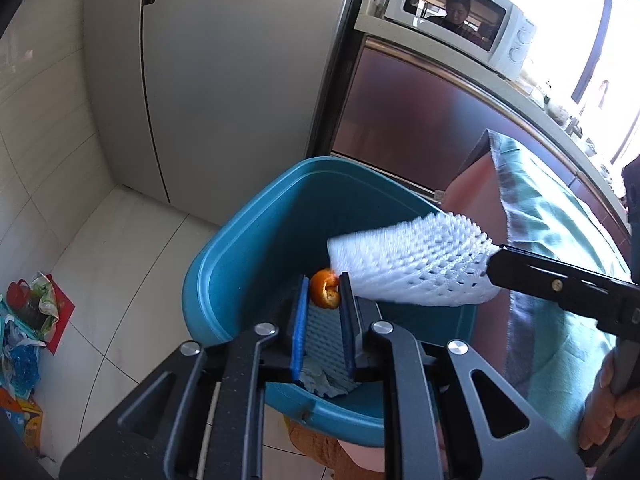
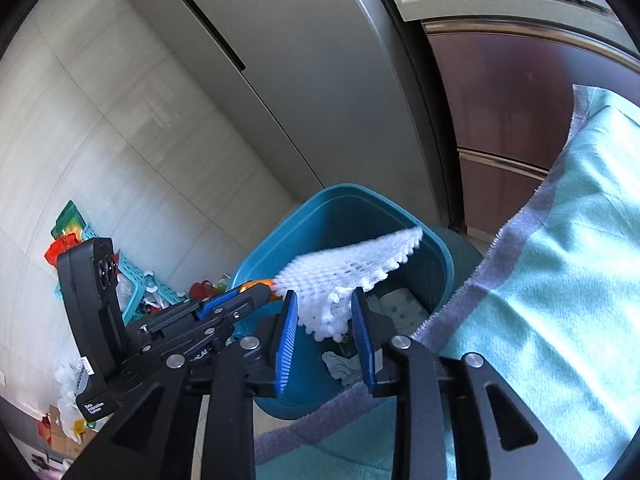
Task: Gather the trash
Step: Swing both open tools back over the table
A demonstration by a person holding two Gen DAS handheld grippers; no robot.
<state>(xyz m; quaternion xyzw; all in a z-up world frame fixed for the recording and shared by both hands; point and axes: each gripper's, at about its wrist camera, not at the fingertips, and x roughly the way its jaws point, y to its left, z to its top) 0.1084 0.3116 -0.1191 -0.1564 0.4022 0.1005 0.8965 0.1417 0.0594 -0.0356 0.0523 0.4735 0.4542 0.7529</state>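
Note:
My left gripper (image 1: 325,282) is shut on a piece of orange peel (image 1: 324,296), pinched at the tips of its blue pads above the open blue bin (image 1: 208,264). From the right, my right gripper (image 1: 498,266) reaches over the same bin (image 2: 332,224). A white foam fruit net (image 1: 408,264) sticks out from its tips. In the right wrist view the net (image 2: 344,268) lies loosely between the spread blue pads, with a small gap on each side, so the right gripper (image 2: 324,296) is open. The left gripper (image 2: 256,292) shows there too, with orange at its tips.
Crumpled tissue (image 1: 328,380) lies in the bin's bottom. A teal towel (image 2: 560,280) covers the surface at right, close to the bin. A grey fridge (image 1: 220,80) and cabinets with a microwave (image 1: 460,20) stand behind. Bags and a teal basket (image 2: 132,280) clutter the floor at left.

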